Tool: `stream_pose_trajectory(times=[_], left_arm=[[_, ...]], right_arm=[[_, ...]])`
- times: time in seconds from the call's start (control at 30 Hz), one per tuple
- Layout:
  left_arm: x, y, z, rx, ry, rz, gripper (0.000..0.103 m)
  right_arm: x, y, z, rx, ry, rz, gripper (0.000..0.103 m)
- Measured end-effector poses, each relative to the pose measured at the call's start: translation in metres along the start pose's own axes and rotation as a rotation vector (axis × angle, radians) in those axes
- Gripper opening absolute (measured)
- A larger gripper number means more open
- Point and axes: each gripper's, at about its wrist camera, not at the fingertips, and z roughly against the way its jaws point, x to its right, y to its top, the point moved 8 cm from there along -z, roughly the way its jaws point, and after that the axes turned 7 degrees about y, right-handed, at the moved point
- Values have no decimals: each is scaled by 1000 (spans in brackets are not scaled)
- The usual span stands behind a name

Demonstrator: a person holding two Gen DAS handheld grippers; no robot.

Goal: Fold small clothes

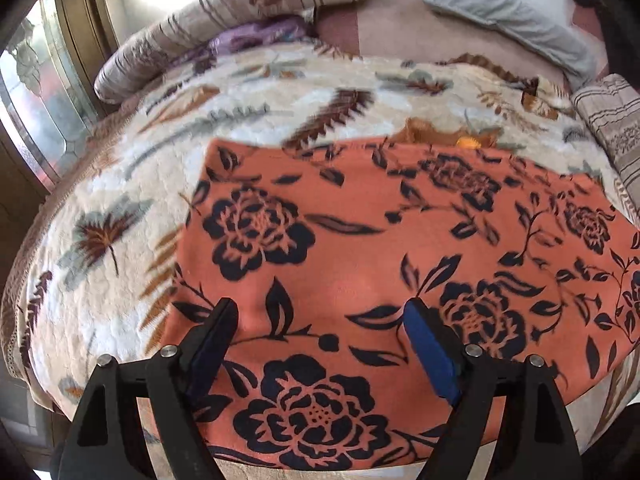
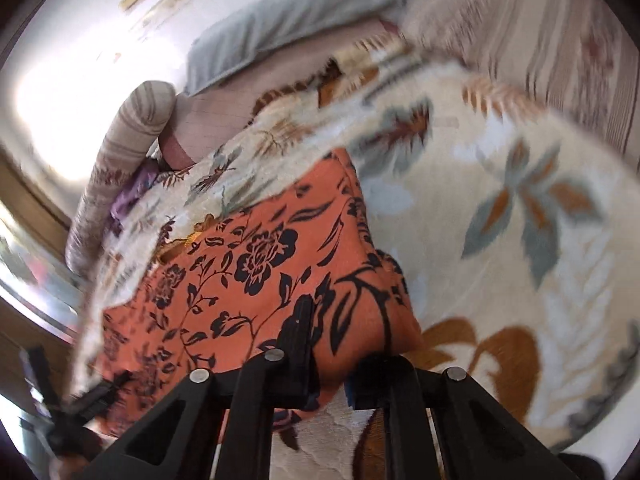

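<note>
- Black fingers with blue pads (image 1: 430, 354) of the left tool (image 1: 320, 312) fill the bottom of the left wrist view, spread wide apart and released; nothing sits between them.
- Beneath that left tool lies the orange garment (image 1: 380, 240), printed with dark roses and leaves, spread flat on the bed; whether the fingertips touch the cloth cannot be told.
- Right tool (image 2: 340, 344), seen in its own tilted and blurred view, has its fingers drawn close together, with a corner of the orange garment (image 2: 256, 280) bunched up between them; it appears clenched on the cloth, though the right finger is mostly hidden behind the fabric.
- At the lower left edge of the right wrist view a dark blurred shape, probably the left tool (image 2: 60, 408), shows beside the garment's far edge.
- Under the garment is a cream blanket (image 1: 120, 208) with a leaf pattern in brown, grey and orange, covering the bed on all sides of the cloth.
- Beyond the blanket: a striped bolster (image 1: 240, 12) along the far left, a crumpled purple cloth (image 1: 256, 34) tucked just under it, and a grey pillow (image 1: 500, 8) at the far right.
- Another striped cushion (image 1: 612, 128) lies at the right edge, beside the blanket.
- A window frame (image 1: 40, 112) stands to the left of the bed.
</note>
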Motion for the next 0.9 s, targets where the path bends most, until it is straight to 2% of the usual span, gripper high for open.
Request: stream_pose_trajectory(times=[0.07, 0.1, 0.13, 0.17, 0.2, 0.23, 0.27, 0.3, 0.4, 0.47, 0.57, 0.63, 0.7, 0.73, 0.77, 0.8, 0.83, 0.9], left_arm=[[9, 5, 6, 33, -12, -14, 85], [16, 5, 6, 34, -22, -25, 85], [24, 5, 4, 31, -34, -46, 85], [31, 4, 1, 27, -39, -75, 85], [37, 2, -5, 20, -31, -103, 85], [41, -3, -14, -7, -19, -122, 85], [43, -9, -23, -38, -22, -119, 86], [40, -9, -25, -26, -39, -86, 88], [39, -7, -26, -11, -53, -83, 89], [38, -7, -26, -12, -54, -78, 90], [38, -7, -26, -2, -53, -78, 90], [39, -8, -25, 1, -54, -78, 90], [39, -9, -25, -3, -58, -73, 90], [40, -10, -25, -2, -60, -73, 91], [40, -10, -25, 0, -62, -72, 91], [40, -10, -25, 2, -64, -73, 91], [39, -10, -26, 5, -65, -74, 91], [39, -10, -26, 12, -68, -75, 93]], right_arm=[[11, -12, -14, -50, -57, 25, 12], [24, -26, -33, -150, -75, 5, 13], [33, -36, -41, -198, -35, -46, 16], [39, -31, -31, -157, 22, -100, 23], [43, -28, -24, -162, 44, -130, 32], [47, -25, -16, -163, 72, -164, 60], [53, -22, -7, -146, 109, -204, 81], [60, -17, 4, -114, 129, -230, 81], [83, 2, 23, -71, 159, -254, 81], [88, 21, 17, -78, 201, -251, 81], [71, 55, -17, -126, 303, -205, 80], [54, 75, -50, -177, 313, -151, 80], [43, 80, -86, -274, 313, -104, 79], [43, 80, -106, -323, 286, -83, 69], [42, 77, -123, -371, 264, -75, 35], [39, 73, -135, -418, 264, -72, 27], [31, 74, -140, -429, 250, -37, 22], [10, 83, -134, -392, 201, 74, 17]])
